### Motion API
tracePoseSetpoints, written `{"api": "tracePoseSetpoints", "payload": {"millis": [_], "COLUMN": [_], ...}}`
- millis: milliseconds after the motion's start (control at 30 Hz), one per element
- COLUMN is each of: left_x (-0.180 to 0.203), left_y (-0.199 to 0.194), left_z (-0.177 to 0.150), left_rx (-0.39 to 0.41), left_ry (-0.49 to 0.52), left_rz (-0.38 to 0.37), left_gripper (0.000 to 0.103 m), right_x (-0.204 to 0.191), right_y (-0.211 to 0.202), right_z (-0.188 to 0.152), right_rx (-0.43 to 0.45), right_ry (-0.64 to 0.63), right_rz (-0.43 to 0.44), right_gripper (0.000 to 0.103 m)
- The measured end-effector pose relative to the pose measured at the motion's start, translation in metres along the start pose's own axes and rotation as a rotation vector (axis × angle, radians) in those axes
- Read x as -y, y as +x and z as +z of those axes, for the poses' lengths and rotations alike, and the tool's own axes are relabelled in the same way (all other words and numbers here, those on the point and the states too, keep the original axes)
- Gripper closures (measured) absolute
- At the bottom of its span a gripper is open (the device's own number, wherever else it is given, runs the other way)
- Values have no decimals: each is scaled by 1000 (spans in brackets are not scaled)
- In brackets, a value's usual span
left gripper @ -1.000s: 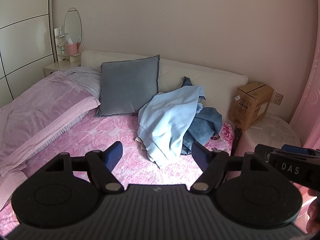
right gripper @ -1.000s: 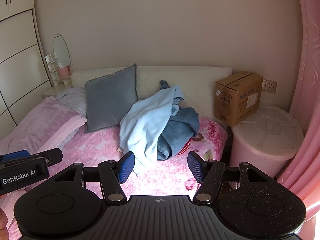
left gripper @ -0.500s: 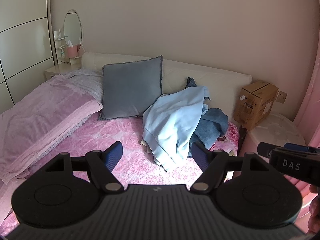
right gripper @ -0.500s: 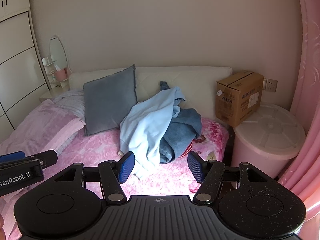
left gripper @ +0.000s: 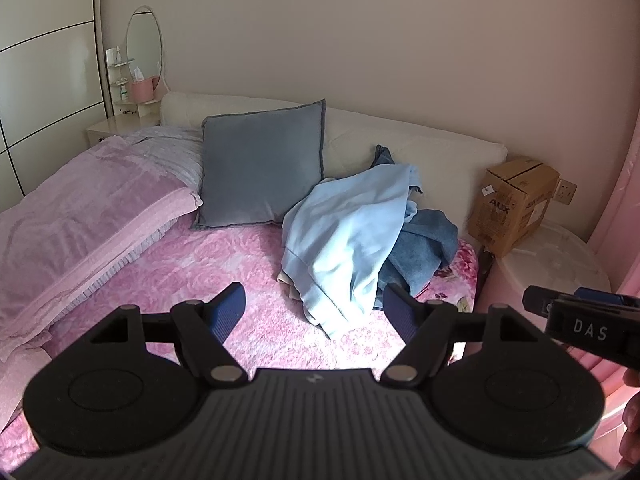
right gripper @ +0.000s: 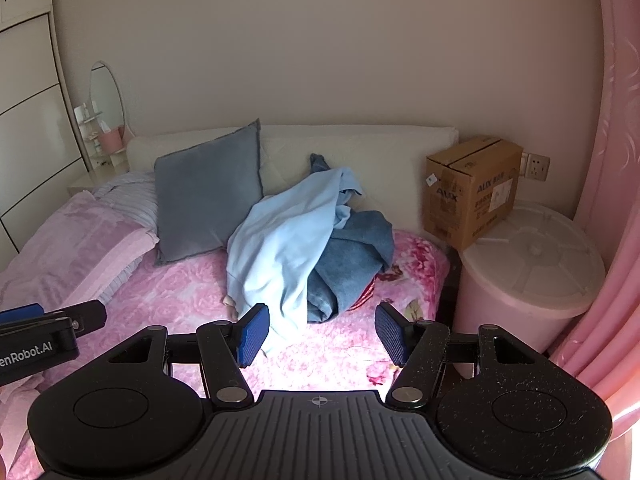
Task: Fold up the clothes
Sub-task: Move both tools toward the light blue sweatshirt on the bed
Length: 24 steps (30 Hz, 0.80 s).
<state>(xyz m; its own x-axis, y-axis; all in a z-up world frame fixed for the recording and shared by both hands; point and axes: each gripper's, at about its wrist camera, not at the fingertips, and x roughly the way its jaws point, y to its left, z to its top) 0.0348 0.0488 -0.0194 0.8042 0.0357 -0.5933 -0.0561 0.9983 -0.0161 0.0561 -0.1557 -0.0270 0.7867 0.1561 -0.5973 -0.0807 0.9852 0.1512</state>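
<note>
A heap of clothes lies on the pink bed against the headboard: a light blue garment [left gripper: 352, 240] [right gripper: 280, 240] draped over a darker blue one [left gripper: 420, 252] [right gripper: 352, 256]. My left gripper [left gripper: 316, 312] is open and empty, held above the bed in front of the heap. My right gripper [right gripper: 322, 334] is open and empty, also short of the heap. Each gripper shows at the edge of the other's view: the right one [left gripper: 580, 320], the left one [right gripper: 40, 336].
A grey cushion [left gripper: 260, 168] leans on the white headboard [left gripper: 420, 152]. A folded pink quilt [left gripper: 80, 216] lies at left. A cardboard box [right gripper: 472, 192] stands on a round pink bin [right gripper: 528, 256] at right. Pink curtain [right gripper: 616, 200] at far right.
Both grippers have drifted slightly, so the clothes heap sits a little differently in each view. Both stay open and empty.
</note>
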Motion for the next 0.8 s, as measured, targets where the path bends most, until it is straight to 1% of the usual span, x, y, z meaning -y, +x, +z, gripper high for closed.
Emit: {"api": "tracePoseSetpoints", "payload": {"millis": [333, 800], "left_x": [-13, -12], "left_y": [8, 20], "left_z": [-2, 7], "left_rx": [-25, -38], "left_ry": [-39, -46], "left_rz": [40, 58], "left_gripper": [30, 30], "right_x": [-9, -14], "right_y": [12, 32], "right_z": [-3, 4], "right_rx": [-24, -31], "right_ry": [-51, -106], "right_rz": [25, 42], "right_gripper": [41, 41]}}
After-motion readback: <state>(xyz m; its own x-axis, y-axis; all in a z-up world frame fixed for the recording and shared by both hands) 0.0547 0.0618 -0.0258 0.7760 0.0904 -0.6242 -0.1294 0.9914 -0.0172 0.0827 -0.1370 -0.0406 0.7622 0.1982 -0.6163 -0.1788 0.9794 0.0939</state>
